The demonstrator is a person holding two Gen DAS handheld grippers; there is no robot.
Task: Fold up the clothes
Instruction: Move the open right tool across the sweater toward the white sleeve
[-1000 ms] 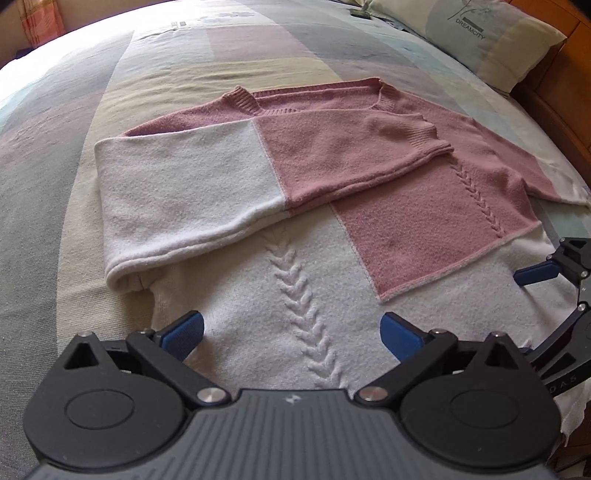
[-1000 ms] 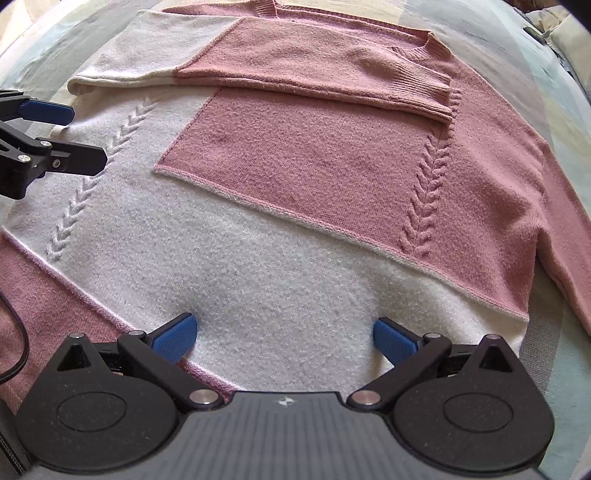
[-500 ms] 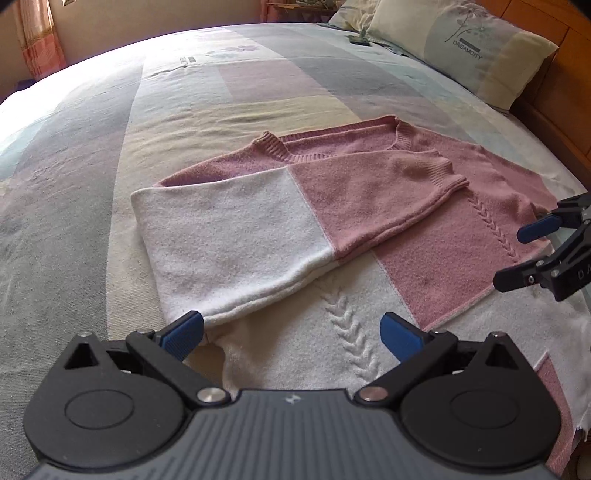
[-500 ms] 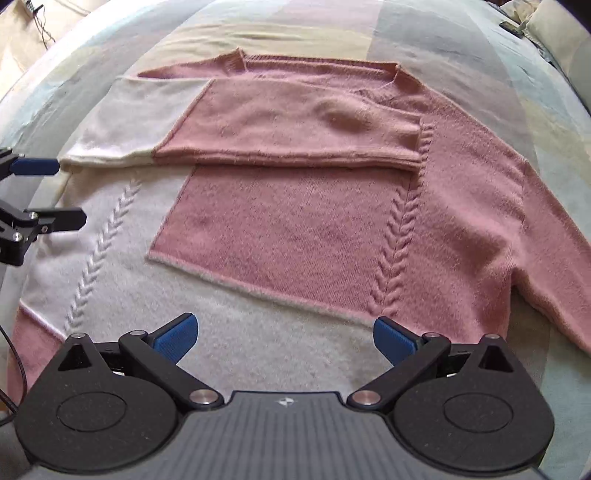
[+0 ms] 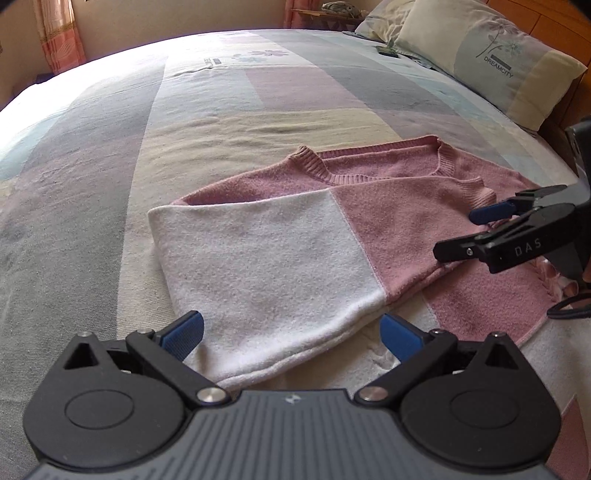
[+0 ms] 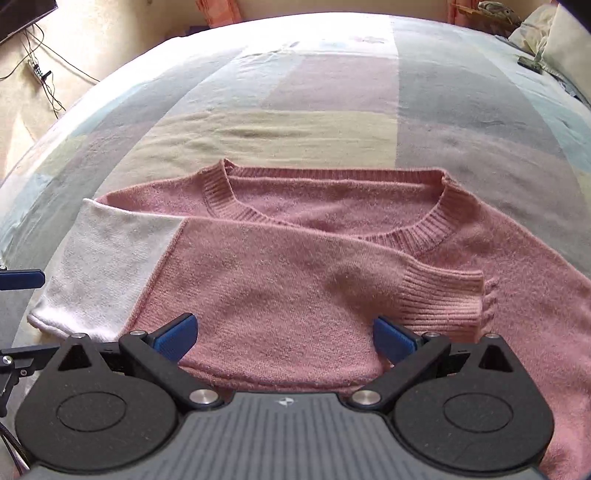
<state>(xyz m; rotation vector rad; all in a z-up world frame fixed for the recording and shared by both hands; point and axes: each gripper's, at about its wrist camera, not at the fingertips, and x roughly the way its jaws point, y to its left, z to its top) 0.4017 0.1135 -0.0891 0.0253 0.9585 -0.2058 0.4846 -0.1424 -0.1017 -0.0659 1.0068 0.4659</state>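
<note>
A bed (image 5: 229, 122) under a patchwork cover, in a sunlit bedroom.

The bedspread (image 6: 332, 122) is made of broad blocks of grey, mauve, pale yellow and light blue, with a small flower print (image 5: 258, 54) near the far edge. A cream and grey-blue pillow (image 5: 491, 55) printed with a flower and the word DREAMCITY leans against a wooden headboard (image 5: 554, 18); a 2nd pillow (image 5: 384, 18) lies beyond it. Pinkish curtains (image 5: 59, 33) hang at the far wall. A power strip with trailing cables (image 6: 37, 68) is on the wall beside the bed.
</note>
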